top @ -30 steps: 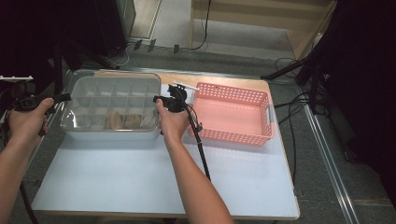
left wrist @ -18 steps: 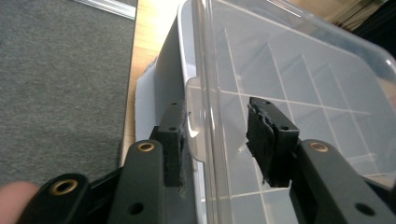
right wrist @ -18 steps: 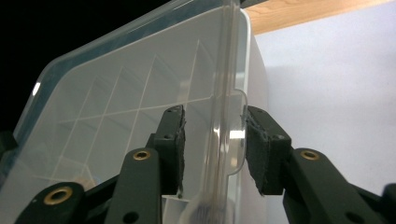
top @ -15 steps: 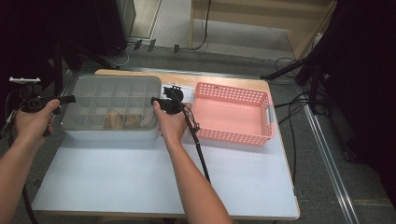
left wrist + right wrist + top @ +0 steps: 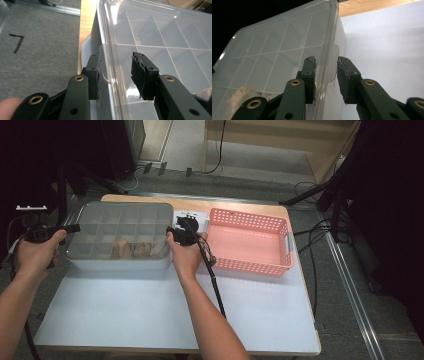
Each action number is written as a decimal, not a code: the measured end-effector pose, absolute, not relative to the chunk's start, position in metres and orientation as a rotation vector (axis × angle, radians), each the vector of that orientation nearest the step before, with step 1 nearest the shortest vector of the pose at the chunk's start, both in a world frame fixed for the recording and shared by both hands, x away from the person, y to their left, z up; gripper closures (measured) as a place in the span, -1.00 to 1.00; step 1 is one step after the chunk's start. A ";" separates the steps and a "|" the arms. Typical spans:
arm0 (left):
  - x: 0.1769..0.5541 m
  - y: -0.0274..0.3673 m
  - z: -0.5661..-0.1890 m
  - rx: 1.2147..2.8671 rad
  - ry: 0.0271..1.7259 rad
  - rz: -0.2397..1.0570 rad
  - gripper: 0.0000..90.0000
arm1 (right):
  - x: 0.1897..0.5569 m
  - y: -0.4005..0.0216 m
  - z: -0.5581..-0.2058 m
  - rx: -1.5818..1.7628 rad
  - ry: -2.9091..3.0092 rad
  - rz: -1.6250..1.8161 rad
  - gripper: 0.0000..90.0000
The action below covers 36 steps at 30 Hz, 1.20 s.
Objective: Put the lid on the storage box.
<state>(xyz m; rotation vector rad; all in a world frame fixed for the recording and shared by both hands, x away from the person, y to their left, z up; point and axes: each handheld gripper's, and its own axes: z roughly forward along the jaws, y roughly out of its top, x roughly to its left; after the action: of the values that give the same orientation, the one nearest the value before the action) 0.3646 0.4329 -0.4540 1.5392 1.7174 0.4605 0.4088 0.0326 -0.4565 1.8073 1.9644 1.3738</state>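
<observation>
**Both tongs at the lid tabs of the divided box**

The clear divided box (image 5: 120,237) sits on the left part of the surface (image 5: 165,320), its long axis running left to right, with the pink basket (image 5: 250,242) just to its right. My left tongs (image 5: 120,72) straddle the lid's edge at the box's left end; they have just been closing, yet one pad touches the small tab while the other stands off the lid, so they are still open. My right tongs (image 5: 327,72) sit at the opposite, right end, also just closing; the right-hand tab lies between the pads with a sliver of gap on one side, so no firm pinch yet. The lid (image 5: 160,30) lies flat between my two hands, each equally near its own tab. I judge the coming move hangs on lifting both ends evenly.
</observation>
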 end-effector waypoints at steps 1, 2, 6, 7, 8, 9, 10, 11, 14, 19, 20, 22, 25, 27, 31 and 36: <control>0.364 0.432 -0.454 1.539 1.716 0.473 0.37 | 0.408 0.033 -0.456 1.807 1.962 1.366 0.59; 0.364 0.431 -0.454 1.538 1.717 0.475 0.37 | 0.407 0.033 -0.455 1.804 1.958 1.361 0.59; 0.364 0.434 -0.454 1.533 1.724 0.468 0.37 | 0.405 0.035 -0.456 1.808 1.937 1.354 0.60; 0.364 0.436 -0.455 1.516 1.727 0.457 0.39 | 0.405 0.036 -0.456 1.815 1.940 1.349 0.60; 0.364 0.438 -0.455 1.510 1.728 0.449 0.41 | 0.406 0.038 -0.456 1.814 1.935 1.345 0.60; 0.364 0.439 -0.455 1.512 1.726 0.438 0.41 | 0.406 0.039 -0.456 1.808 1.939 1.336 0.60; 0.364 0.439 -0.456 1.511 1.724 0.438 0.41 | 0.407 0.040 -0.456 1.816 1.937 1.331 0.61; 0.364 0.439 -0.456 1.509 1.724 0.444 0.41 | 0.408 0.039 -0.456 1.811 1.943 1.329 0.61; 0.364 0.437 -0.455 1.506 1.730 0.455 0.41 | 0.408 0.040 -0.458 1.793 1.947 1.321 0.61; 0.360 0.435 -0.457 1.516 1.709 0.499 0.42 | 0.403 0.043 -0.457 1.756 1.941 1.302 0.64; 0.359 0.434 -0.457 1.518 1.706 0.511 0.42 | 0.401 0.043 -0.458 1.740 1.935 1.305 0.64; 0.358 0.432 -0.457 1.535 1.695 0.540 0.42 | 0.399 0.043 -0.459 1.706 1.936 1.309 0.64; 0.357 0.430 -0.457 1.557 1.678 0.559 0.38 | 0.398 0.044 -0.460 1.703 1.929 1.309 0.64; 0.357 0.426 -0.458 1.579 1.670 0.576 0.24 | 0.398 0.043 -0.459 1.721 1.932 1.312 0.63; 0.355 0.420 -0.460 1.555 1.665 0.596 0.03 | 0.401 0.039 -0.460 1.699 1.977 1.331 0.50; 0.344 0.417 -0.453 1.458 1.660 0.640 -0.28 | 0.394 0.041 -0.459 1.551 1.964 1.324 0.17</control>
<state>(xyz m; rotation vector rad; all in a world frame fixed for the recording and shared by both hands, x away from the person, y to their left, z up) 0.3439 0.4169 -0.4531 1.4584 1.6599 0.6395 0.3941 0.0408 -0.4587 1.5510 1.9636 1.3244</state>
